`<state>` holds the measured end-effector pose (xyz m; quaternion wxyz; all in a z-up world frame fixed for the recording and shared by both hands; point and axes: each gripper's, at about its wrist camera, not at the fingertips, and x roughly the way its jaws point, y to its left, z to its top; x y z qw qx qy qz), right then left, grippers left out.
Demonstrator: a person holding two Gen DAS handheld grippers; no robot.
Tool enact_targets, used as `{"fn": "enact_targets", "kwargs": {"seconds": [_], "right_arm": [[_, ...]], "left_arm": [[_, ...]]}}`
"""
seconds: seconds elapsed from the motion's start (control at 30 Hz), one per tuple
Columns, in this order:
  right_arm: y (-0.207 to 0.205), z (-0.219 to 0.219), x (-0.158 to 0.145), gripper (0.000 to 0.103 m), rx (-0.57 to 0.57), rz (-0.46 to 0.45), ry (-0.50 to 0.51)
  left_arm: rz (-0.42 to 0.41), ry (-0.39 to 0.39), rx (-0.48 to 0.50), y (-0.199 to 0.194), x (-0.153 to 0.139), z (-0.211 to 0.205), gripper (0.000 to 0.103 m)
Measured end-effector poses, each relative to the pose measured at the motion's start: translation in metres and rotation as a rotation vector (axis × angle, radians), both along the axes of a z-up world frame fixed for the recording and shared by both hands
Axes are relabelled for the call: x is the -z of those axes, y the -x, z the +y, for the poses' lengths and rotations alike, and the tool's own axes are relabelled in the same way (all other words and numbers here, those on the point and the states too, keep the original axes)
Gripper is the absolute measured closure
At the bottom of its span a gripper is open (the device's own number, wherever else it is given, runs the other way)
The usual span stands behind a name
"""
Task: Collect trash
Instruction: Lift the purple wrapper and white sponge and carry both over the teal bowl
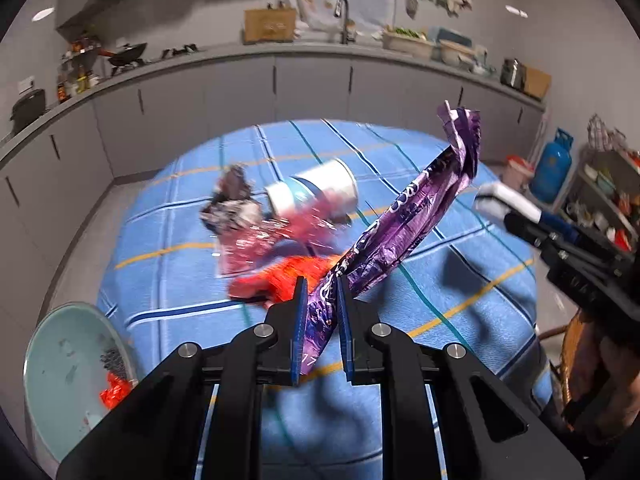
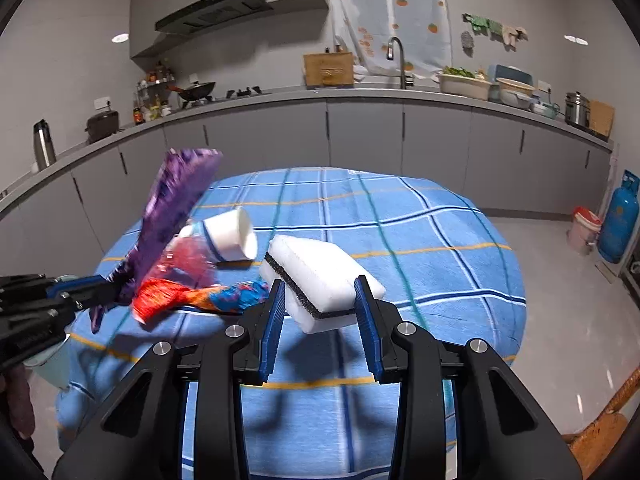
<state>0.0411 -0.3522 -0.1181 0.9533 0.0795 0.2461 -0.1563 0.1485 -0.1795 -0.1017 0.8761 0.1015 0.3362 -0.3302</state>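
Looking across the round table [image 2: 440, 240] with its blue checked cloth, you have the rest of the litter heaped toward its left half, while the far and right parts of the cloth lie bare. Off the table's near left edge, lower down, stands the pale green bin [image 1: 52, 364], with an orange scrap and some dark bits already in its bottom. Your left gripper [image 1: 322, 292] has its jaws pressed tight on the lower end of the purple wrapper [image 1: 404, 216], which is lifted clear of the cloth; its long axis runs up and away to the right of the fingers, the free end flapping high. The bin lies down and to the left of that gripper, so judging by this, the coming move is a swing leftward past the table edge, and the left hand is plainly the nearer one for it; mind the long loose tail, which may drag over the pile or catch the rim. Your right gripper [image 2: 320, 296] pinches a white sponge [image 2: 320, 276] with a dark layer, held above the cloth's near middle. On the cloth remain the tipped white cup [image 2: 232, 236], the pink wrapper [image 1: 272, 240] beneath it, the orange wrapper [image 2: 180, 296] near the left gripper, and a crumpled dark wrapper [image 1: 232, 200] at the pile's far left
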Motion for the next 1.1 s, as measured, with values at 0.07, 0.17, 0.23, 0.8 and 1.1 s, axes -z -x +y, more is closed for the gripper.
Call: {"fn": "enact_targets", "kwargs": {"seconds": [0.07,0.17,0.23,0.8,1.1], "right_arm": [[-0.004,0.009,-0.003,0.068,-0.036,-0.009,-0.017],[-0.01,0.025,-0.007,0.068,-0.089,-0.021,-0.02],[-0.016,0.038,-0.01,0.068,-0.132,-0.027,-0.025],[-0.083,0.165,-0.04,0.068,-0.518,-0.061,-0.081],[-0.109,0.227,-0.034,0.068,-0.674,-0.02,-0.102]], "left_arm": [[-0.014,0.006,-0.029,0.003,-0.007,0.013,0.088],[-0.024,0.007,-0.092,0.001,-0.013,0.037,0.088],[-0.025,0.009,-0.145,-0.002,-0.014,0.055,0.088],[-0.009,-0.027,-0.562,-0.023,-0.008,0.204,0.088],[0.035,-0.013,-0.674,-0.031,0.0,0.243,0.088]]}}
